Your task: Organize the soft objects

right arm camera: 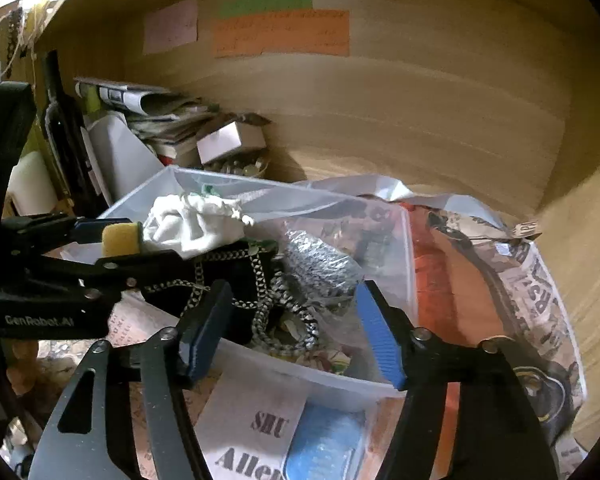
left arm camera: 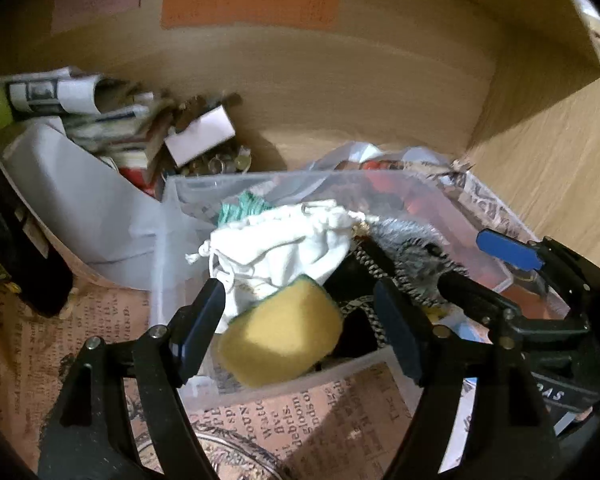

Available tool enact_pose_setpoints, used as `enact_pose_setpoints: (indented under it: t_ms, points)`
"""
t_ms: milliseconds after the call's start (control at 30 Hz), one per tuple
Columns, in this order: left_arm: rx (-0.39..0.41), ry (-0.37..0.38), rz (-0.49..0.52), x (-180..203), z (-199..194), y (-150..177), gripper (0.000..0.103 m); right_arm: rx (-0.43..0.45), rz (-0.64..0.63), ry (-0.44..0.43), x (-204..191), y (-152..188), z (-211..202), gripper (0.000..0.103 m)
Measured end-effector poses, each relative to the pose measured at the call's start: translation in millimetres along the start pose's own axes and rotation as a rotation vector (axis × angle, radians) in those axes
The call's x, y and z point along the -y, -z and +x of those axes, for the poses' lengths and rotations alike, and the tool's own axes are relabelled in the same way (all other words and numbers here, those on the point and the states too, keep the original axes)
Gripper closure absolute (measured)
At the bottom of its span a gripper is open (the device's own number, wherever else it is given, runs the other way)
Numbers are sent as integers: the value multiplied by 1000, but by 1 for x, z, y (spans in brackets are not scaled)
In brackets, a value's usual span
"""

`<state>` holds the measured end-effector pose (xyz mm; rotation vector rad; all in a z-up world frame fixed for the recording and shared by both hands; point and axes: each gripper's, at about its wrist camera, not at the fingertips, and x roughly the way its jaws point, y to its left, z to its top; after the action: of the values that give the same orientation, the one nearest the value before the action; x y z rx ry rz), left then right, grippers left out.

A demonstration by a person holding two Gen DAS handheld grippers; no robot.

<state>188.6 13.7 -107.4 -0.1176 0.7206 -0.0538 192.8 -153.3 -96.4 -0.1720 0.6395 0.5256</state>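
A clear plastic bin (left arm camera: pixel 168 240) (right arm camera: pixel 300 376) holds soft things: a white drawstring pouch (left arm camera: pixel 284 240) (right arm camera: pixel 192 220), a black item with checkered cord (right arm camera: pixel 236 276) and a grey knitted piece (right arm camera: pixel 320 264). A yellow sponge (left arm camera: pixel 280 332) (right arm camera: pixel 120 238) sits between the fingers of my left gripper (left arm camera: pixel 300 328) over the bin's near edge; the jaws stand wide and I cannot tell whether they touch it. My right gripper (right arm camera: pixel 296 328) is open and empty above the bin's front rim; it also shows in the left wrist view (left arm camera: pixel 476 264).
The bin stands on newspaper-print paper (left arm camera: pixel 300 412) inside a wooden cabinet. Rolled newspapers (left arm camera: pixel 60 96), a white box (left arm camera: pixel 200 136), a dark bottle (right arm camera: pixel 64 128) and white sheet crowd the back left. A plastic bag (right arm camera: pixel 480 264) lies right of the bin. Coloured notes (right arm camera: pixel 280 32) hang on the back wall.
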Motion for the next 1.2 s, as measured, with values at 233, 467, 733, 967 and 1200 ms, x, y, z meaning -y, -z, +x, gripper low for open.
enact_pose_setpoints:
  t_ms: [233, 467, 733, 967, 1200]
  points:
    - [162, -20, 37, 9, -59, -6, 26, 121, 20, -2, 1, -13, -45, 40]
    - [327, -33, 65, 15, -117, -6, 18, 290, 17, 1, -7, -24, -103, 31]
    - [456, -63, 86, 20, -165, 4, 2, 395, 35, -7, -16, -25, -136, 20]
    - [493, -72, 87, 22, -181, 12, 0, 435, 50, 3, -22, -23, -146, 0]
    - [497, -68, 84, 21, -183, 15, 0, 434, 58, 4, -25, -20, -150, 0]
